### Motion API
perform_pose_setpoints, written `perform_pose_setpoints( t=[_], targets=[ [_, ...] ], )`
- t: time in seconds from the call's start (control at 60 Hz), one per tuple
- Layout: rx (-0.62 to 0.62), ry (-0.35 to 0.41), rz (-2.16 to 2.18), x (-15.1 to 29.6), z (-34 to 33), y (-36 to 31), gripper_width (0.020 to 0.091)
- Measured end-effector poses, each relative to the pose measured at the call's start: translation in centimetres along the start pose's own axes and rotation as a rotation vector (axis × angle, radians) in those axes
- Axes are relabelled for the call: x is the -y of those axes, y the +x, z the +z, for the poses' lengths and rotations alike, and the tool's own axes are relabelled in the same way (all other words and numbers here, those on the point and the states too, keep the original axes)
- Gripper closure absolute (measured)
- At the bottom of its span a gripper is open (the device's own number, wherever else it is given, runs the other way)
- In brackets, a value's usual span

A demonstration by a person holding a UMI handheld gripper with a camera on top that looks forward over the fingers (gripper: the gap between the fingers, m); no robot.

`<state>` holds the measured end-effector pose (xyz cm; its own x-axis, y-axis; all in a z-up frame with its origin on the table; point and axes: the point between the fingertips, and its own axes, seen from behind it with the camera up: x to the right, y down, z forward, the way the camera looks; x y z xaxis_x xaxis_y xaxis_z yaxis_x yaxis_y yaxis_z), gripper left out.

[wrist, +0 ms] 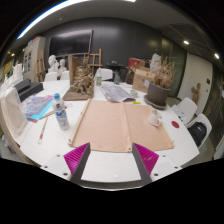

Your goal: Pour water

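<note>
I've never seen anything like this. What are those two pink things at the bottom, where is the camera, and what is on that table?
The camera rides on a hand-held gripper and looks forward along its two fingers. The pink shapes are the pads on the fingers' inner faces. The fingers stand open and hold nothing. Beyond them is a white table with two brown mats laid side by side. A water bottle stands left of the mats, and a small white cup sits on the right mat. The room behind is cluttered.
</note>
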<state>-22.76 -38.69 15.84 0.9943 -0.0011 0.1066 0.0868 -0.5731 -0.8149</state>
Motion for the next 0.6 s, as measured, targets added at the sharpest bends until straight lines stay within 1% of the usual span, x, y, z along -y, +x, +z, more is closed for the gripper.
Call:
perform_pose_setpoints(
  t=[0.133, 0.3, 0.5, 0.6],
  targets=[
    [0.096, 0.020, -0.004, -0.1, 2.2, -9.6, 0.0250],
    [0.167, 0.100, -0.020, 2.2, 7.1, -19.0, 0.0252],
    [0.157, 0.210, 0.019, 6.7, 15.8, -25.1, 0.0253],
    [0.145, 0.225, 0.029, 7.5, 19.7, -26.5, 0.0257]
  ],
)
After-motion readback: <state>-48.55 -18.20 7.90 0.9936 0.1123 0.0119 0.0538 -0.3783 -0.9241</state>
